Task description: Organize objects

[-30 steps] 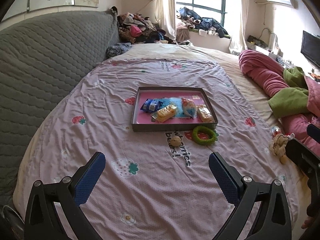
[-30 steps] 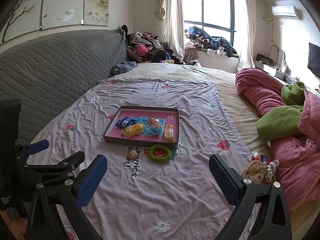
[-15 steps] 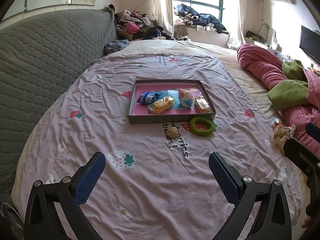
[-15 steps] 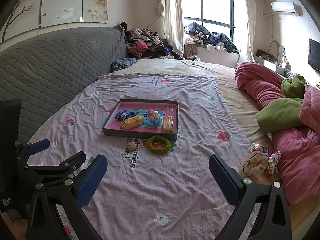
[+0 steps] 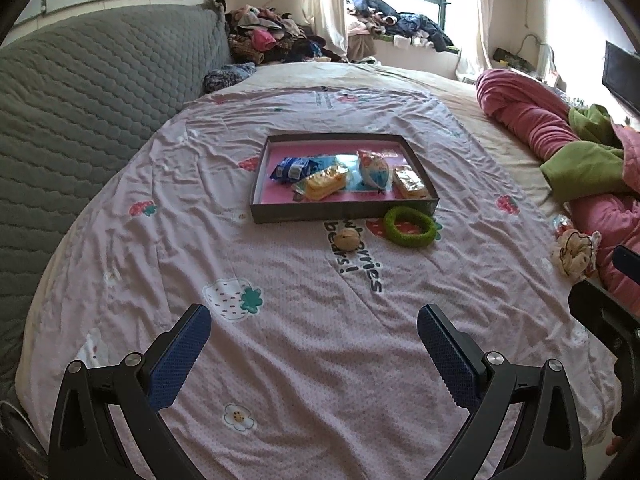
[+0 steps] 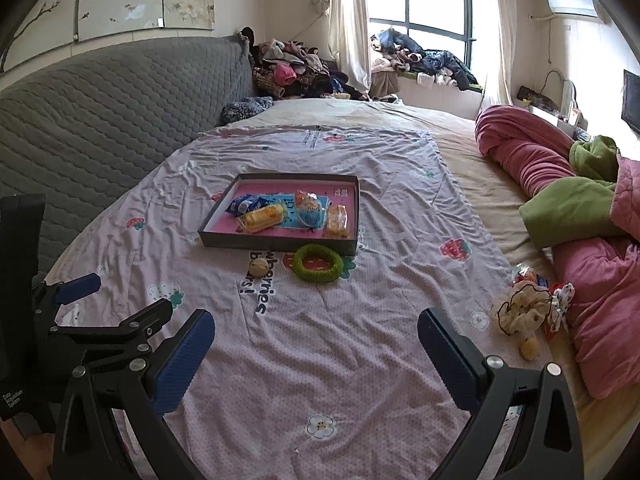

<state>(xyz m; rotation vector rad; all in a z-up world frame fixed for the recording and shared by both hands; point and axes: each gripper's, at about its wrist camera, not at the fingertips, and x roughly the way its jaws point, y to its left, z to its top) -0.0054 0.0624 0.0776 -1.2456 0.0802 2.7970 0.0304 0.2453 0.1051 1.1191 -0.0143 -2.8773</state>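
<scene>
A dark shallow tray with a pink floor lies on the pink bedsheet and holds several snack packets. In front of it lie a green ring and a small tan ball. A cream soft toy and another small ball lie at the right. My left gripper is open and empty, well short of the tray. My right gripper is open and empty too.
A grey quilted headboard runs along the left. A pink and green duvet is bunched at the right. Clothes are piled at the far end by the window. The left gripper also shows in the right wrist view.
Both views have shifted slightly; the tray and loose objects sit a little farther up and away in the frames. Both grippers stay open and empty.
</scene>
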